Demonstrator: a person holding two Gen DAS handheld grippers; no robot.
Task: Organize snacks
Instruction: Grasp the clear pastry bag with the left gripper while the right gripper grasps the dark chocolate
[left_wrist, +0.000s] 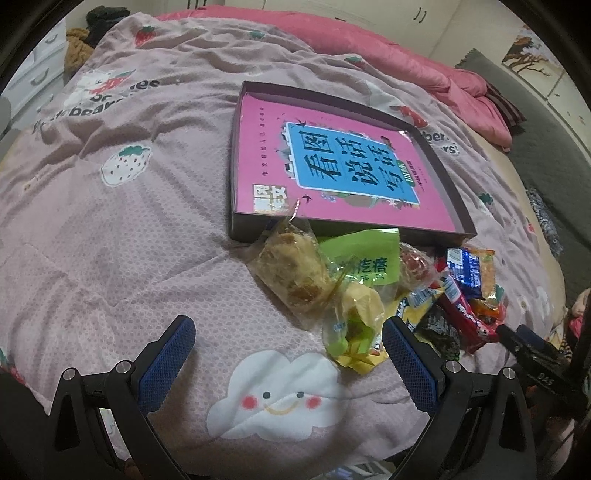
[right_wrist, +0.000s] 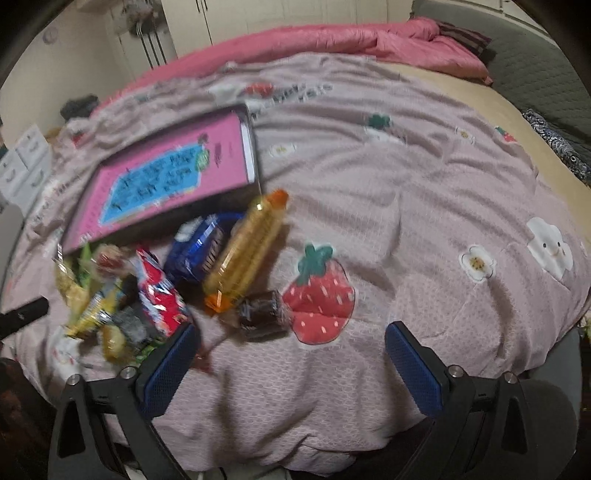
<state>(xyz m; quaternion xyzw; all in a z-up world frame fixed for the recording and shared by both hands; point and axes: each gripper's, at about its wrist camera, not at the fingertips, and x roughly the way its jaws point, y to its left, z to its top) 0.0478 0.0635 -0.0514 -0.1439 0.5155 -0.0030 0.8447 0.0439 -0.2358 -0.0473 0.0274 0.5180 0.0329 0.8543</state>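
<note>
Spanning the lower part of each wrist view, both tongs stand wide with nothing gripped. The left gripper (left_wrist: 288, 354) has only quilt (left_wrist: 129, 229) between its pads; its right finger (left_wrist: 410, 365) sits just beside a yellow-green snack packet (left_wrist: 354, 332). The right gripper (right_wrist: 291, 360) frames bare quilt near a dark wrapped snack (right_wrist: 260, 314). A shallow dark box (left_wrist: 240, 162), upper centre, holds a pink book (left_wrist: 332, 162). The snack pile (left_wrist: 406, 288) lies against the box's near edge.

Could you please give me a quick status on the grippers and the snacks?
Left gripper open, empty. Right gripper open, empty. Snack pile loose on the quilt, none in the box yet. A pink book fills the box.
</note>
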